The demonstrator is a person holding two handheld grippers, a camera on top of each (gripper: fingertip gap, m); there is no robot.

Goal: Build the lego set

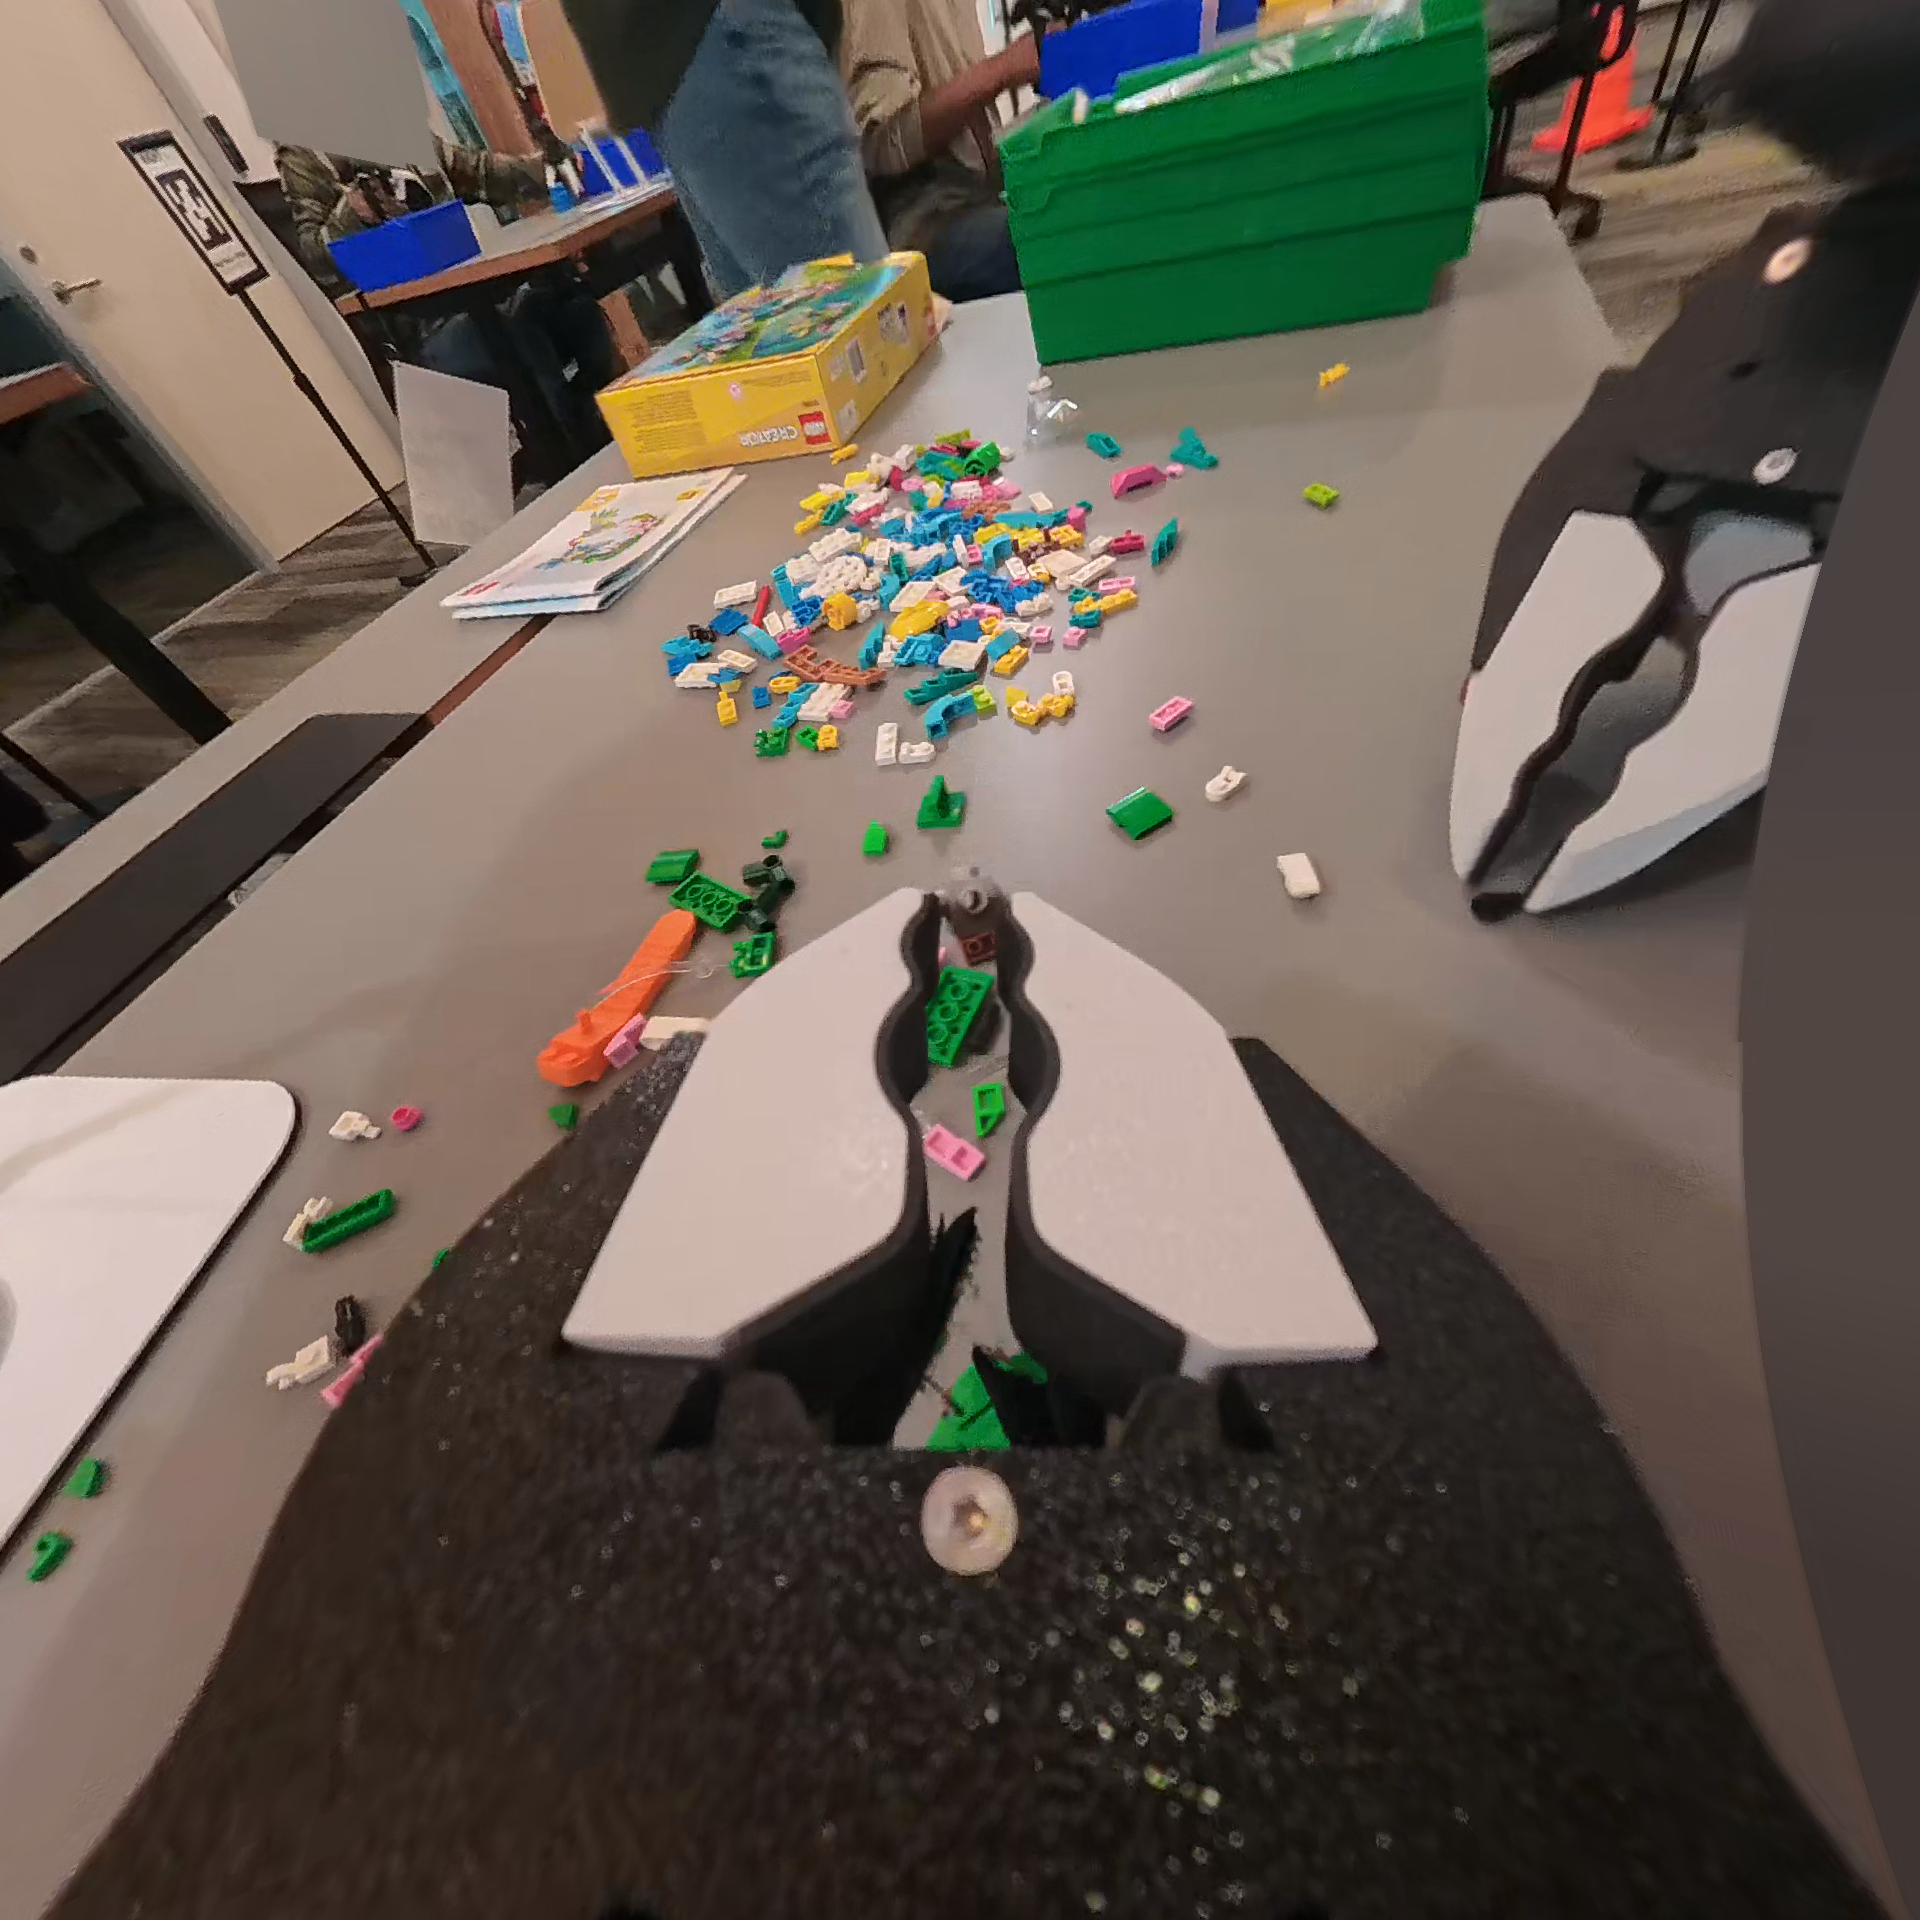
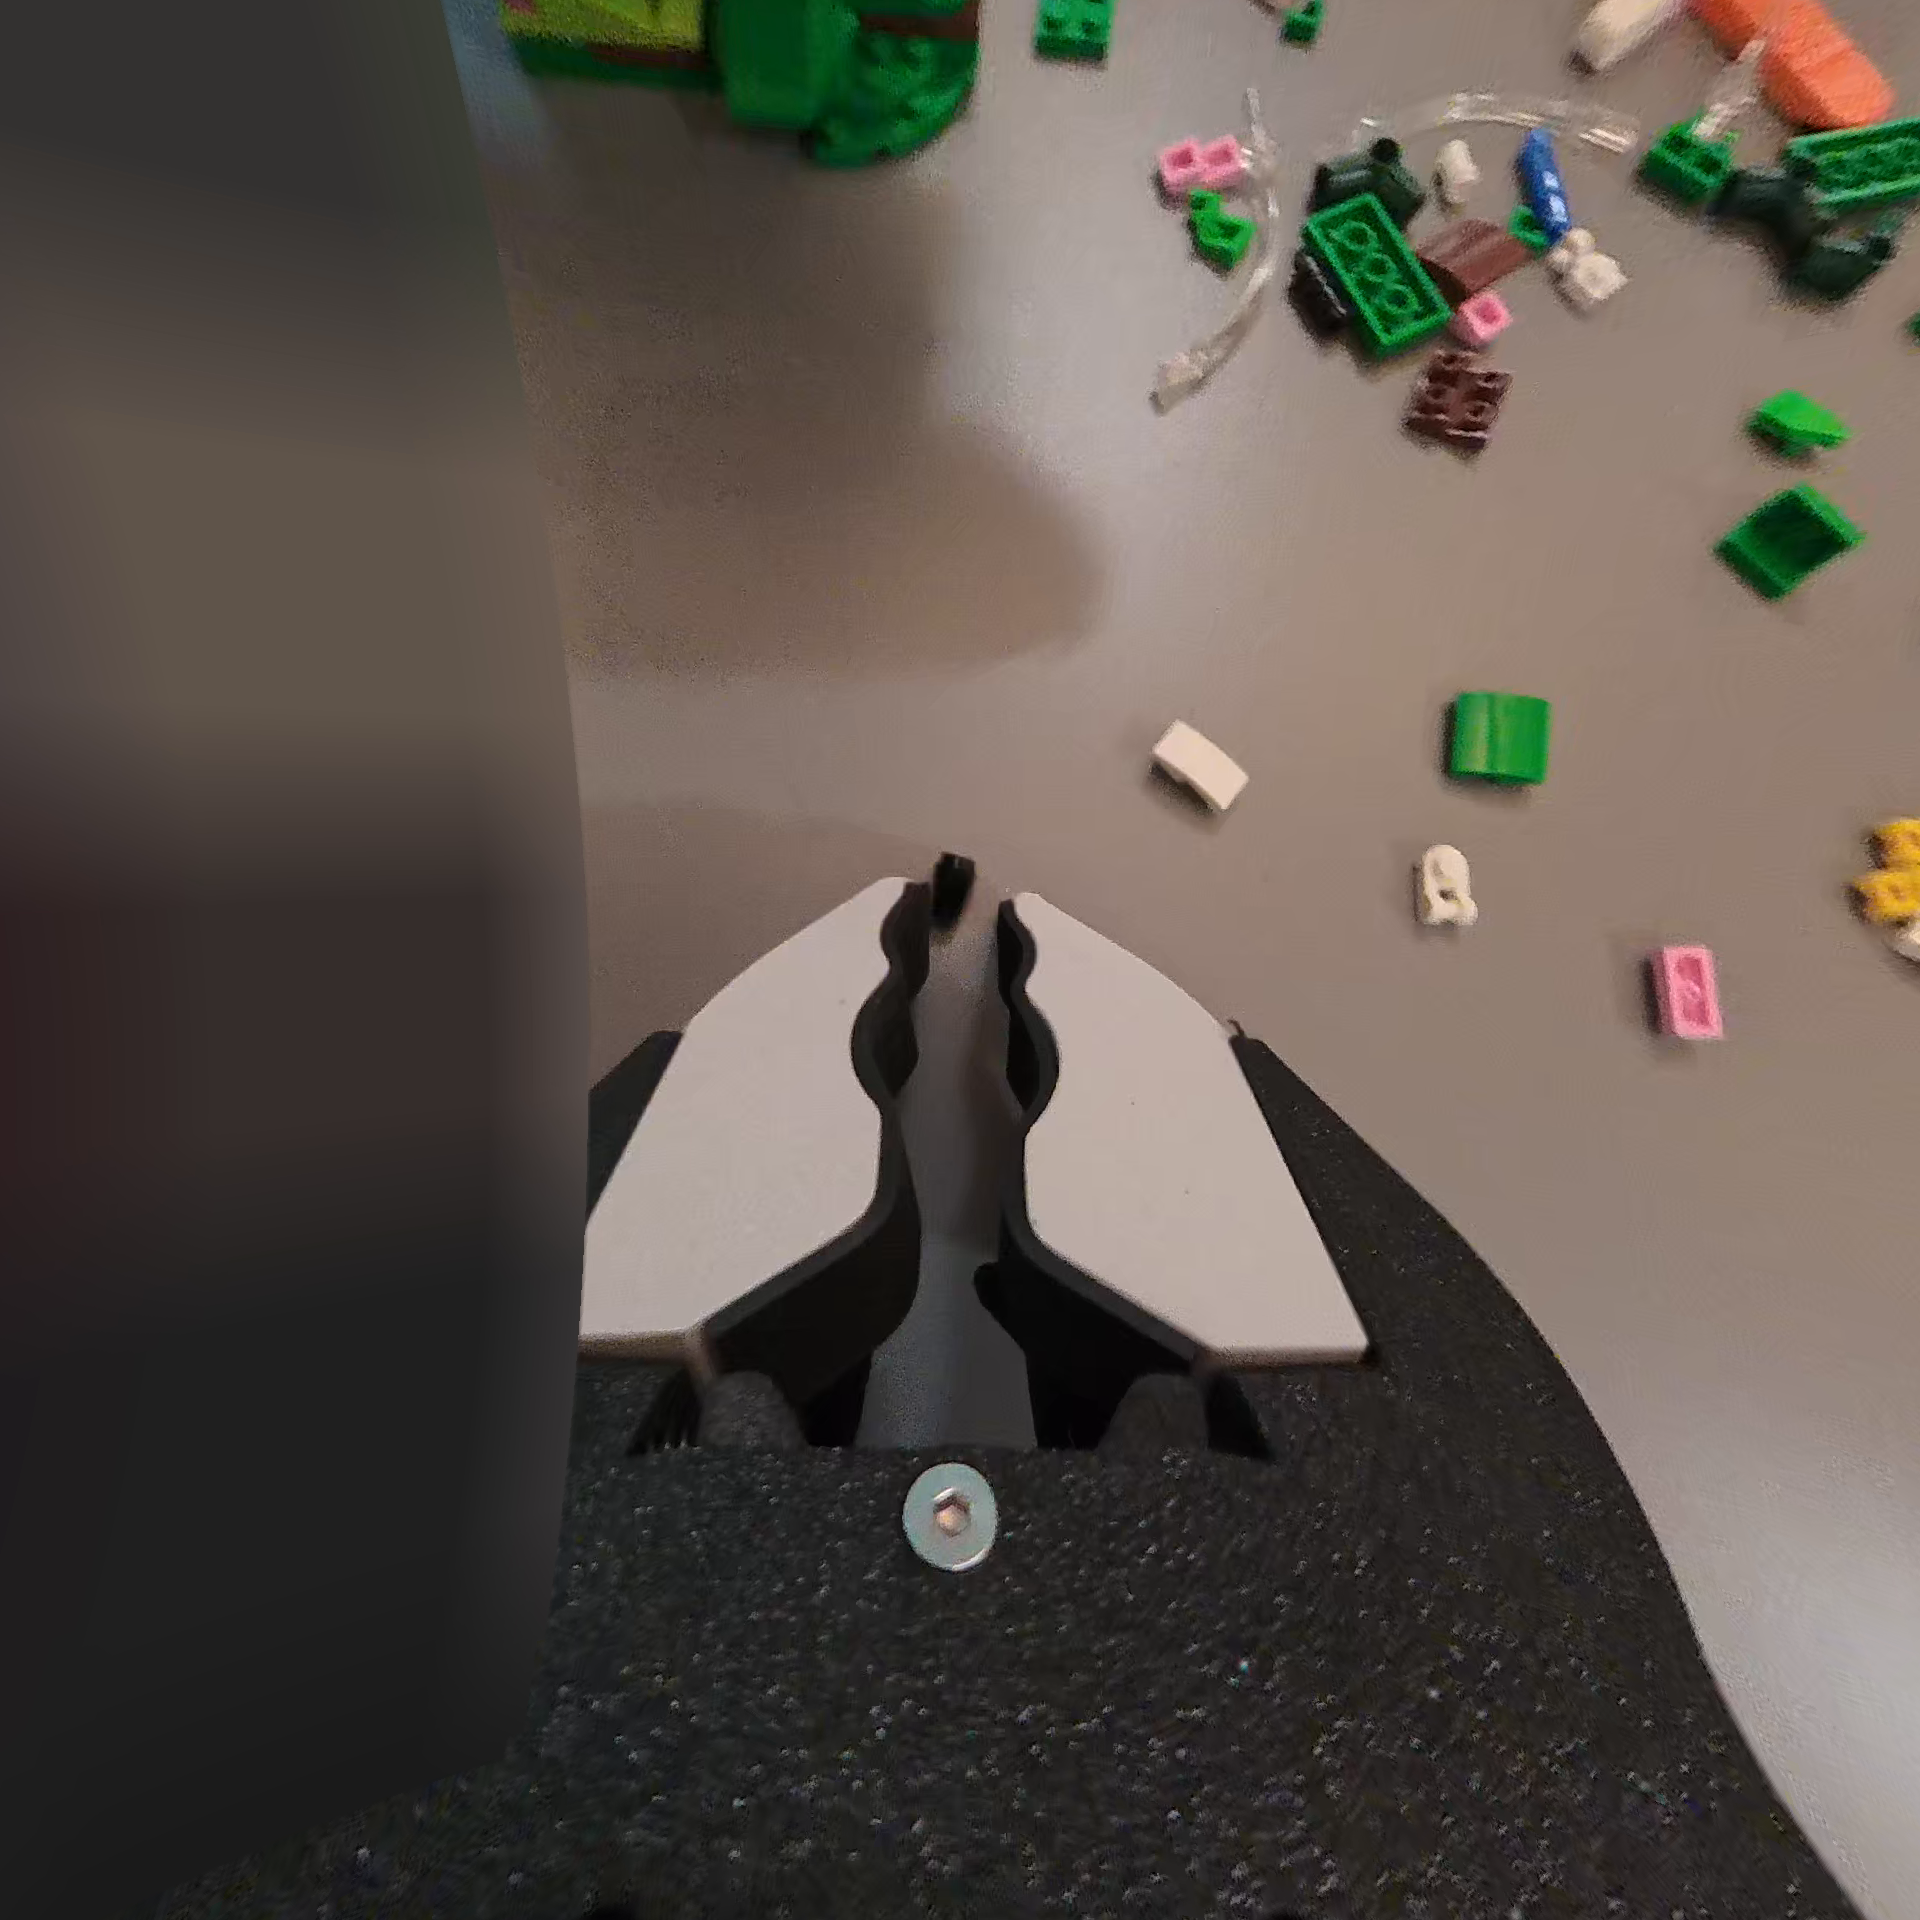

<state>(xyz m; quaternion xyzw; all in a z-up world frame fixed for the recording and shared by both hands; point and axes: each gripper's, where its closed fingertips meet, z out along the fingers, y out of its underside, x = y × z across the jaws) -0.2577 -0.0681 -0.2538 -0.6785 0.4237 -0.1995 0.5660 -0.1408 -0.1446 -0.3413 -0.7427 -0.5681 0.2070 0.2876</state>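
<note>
On a grey surface (image 1: 1299, 665) in a shared workroom w/ other desks, blue bins and people seated or standing at the back, a heap of loose lego pieces (image 1: 925, 592) lies mid-surface, w/ a yellow set box (image 1: 769, 374), instruction booklets (image 1: 603, 540) and stacked green bins (image 1: 1247, 197) beyond it. Nearer in, an orange brick separator (image 1: 623, 997) and scattered green pieces. Left gripper (image 1: 968, 902): fingers narrow, tips pinched on a small grey-and-brown piece (image 1: 971, 904); a green studded plate (image 1: 958, 1013) shows in the gap behind the tips, on the surface or lifted, can't tell. Right gripper (image 2: 961, 896): fingers narrow, a tiny black piece (image 2: 949, 883) at the tip of the left-hand finger; the other finger stands just off it, so whether it's clamped can't be told. In the right wrist view a partly built green model (image 2: 831, 73) is cut off at the top edge, well apart from the tips; white curved piece (image 2: 1198, 765) and green curved piece (image 2: 1496, 736) lie off to the side. Dark blurred mass fills the left third of that view; loose pieces there are blurred.
</note>
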